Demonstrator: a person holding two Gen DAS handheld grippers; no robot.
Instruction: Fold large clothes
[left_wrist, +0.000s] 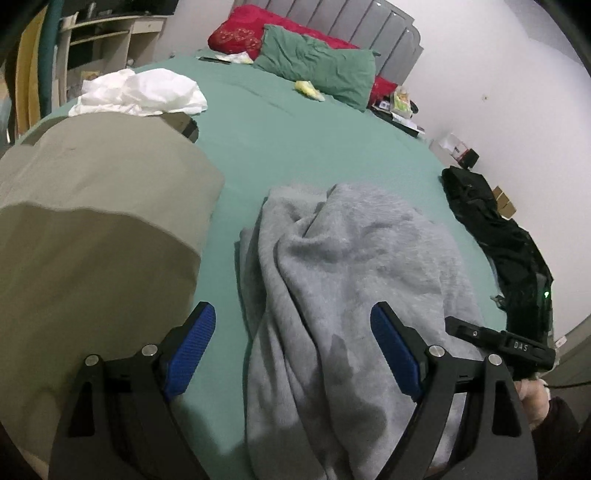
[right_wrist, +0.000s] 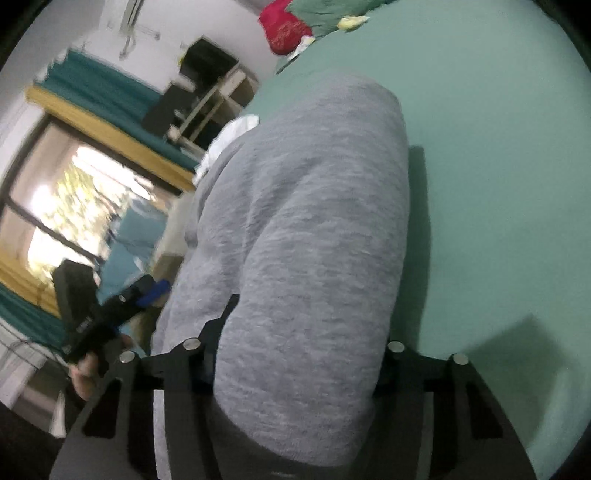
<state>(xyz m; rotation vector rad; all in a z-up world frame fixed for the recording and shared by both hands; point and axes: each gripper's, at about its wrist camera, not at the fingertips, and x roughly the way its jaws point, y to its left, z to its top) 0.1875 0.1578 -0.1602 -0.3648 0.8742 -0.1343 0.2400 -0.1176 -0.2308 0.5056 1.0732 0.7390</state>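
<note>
The left gripper (left_wrist: 293, 325) is hovering wide apart over the grey sweater (left_wrist: 347, 280) on the bed (left_wrist: 332, 140); the right gripper (right_wrist: 295, 354) is clamping the sweater's fold.

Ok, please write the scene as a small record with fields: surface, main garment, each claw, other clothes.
surface: green bed sheet
main garment: grey fleece sweatshirt, crumpled on the sheet
left claw: open, blue pads either side of the sweatshirt
right claw: grey fleece fills it; grip cannot be judged
other clothes: folded beige garment, white crumpled cloth, black garment
</note>
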